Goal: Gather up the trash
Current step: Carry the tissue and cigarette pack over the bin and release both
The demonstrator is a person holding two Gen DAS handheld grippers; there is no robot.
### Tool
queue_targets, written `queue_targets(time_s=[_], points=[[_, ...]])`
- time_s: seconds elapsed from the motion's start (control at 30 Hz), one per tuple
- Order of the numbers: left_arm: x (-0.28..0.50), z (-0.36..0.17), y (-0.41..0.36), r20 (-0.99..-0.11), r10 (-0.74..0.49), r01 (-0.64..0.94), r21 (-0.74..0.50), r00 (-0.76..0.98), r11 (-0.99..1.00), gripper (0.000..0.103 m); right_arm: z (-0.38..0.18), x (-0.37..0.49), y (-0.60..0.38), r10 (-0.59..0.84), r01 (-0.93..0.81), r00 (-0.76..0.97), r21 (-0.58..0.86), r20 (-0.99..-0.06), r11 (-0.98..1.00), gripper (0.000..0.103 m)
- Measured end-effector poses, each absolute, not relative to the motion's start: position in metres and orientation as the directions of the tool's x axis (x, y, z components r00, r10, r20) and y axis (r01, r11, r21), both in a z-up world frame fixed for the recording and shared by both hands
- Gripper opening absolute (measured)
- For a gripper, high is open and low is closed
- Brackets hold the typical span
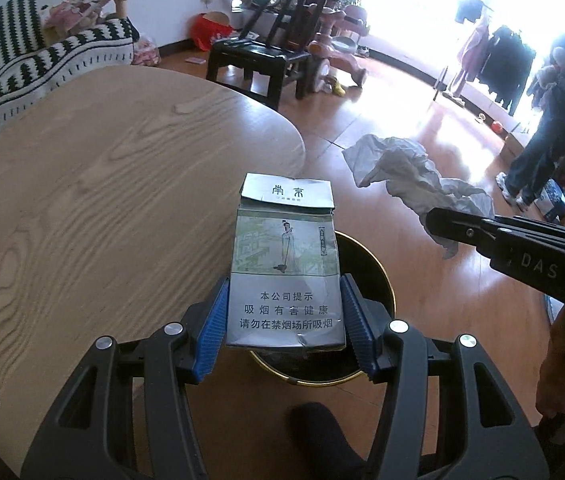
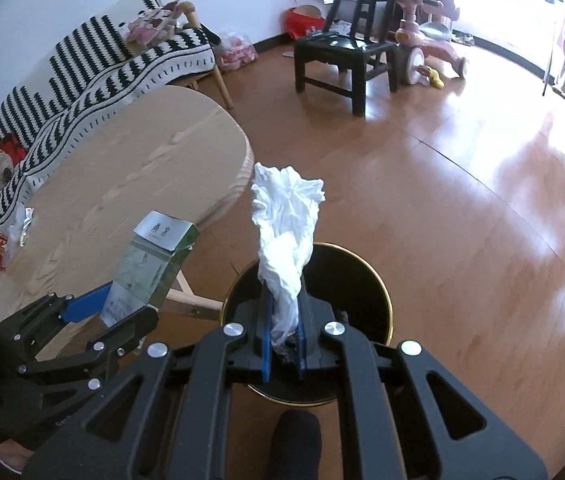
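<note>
Left hand-held gripper (image 1: 284, 316) clamps a cigarette pack (image 1: 284, 264), right hand-held gripper (image 2: 285, 336) pinches a tissue (image 2: 286, 232), above the bin (image 2: 366, 272).

Blown-out window glare, fisheye-bent edges, sharp

A grey-green cigarette pack (image 1: 284, 268), lid torn ajar, stands upright over the black gold-rimmed bin (image 2: 366, 276). Beside it, a crumpled white tissue (image 2: 288, 236) sticks up above that bin.
</note>
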State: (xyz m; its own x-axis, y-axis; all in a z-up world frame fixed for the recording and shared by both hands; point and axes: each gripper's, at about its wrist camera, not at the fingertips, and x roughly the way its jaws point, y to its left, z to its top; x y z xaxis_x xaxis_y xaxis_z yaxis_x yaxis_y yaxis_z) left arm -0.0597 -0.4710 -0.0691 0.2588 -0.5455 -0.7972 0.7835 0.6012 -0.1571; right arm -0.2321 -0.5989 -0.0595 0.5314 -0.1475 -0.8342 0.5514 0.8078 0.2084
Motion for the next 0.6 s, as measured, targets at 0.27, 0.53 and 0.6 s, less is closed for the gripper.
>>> queue_targets(time_s=[0.27,0.53,0.6], points=[[-0.061,-0.075,-0.483,-0.804,-0.541,0.792,-0.155,0.246,0.59,0.054,-0.063,-0.231,-0.602,-0.141,0.554,0.522,0.209,-0.841,0.806,0.01],[-0.063,-0.075,-0.485,-0.802,-0.551,0.8,-0.166,0.232,0.577,0.054,-0.064,-0.23,-0.601,-0.138,0.556,0.518,0.21,-0.844,0.804,0.01],[-0.065,-0.075,-0.486,-0.802,-0.553,0.804,-0.165,0.228,0.572,0.054,-0.065,-0.23,-0.602,-0.138,0.558,0.518,0.212,-0.844,0.802,0.01]])
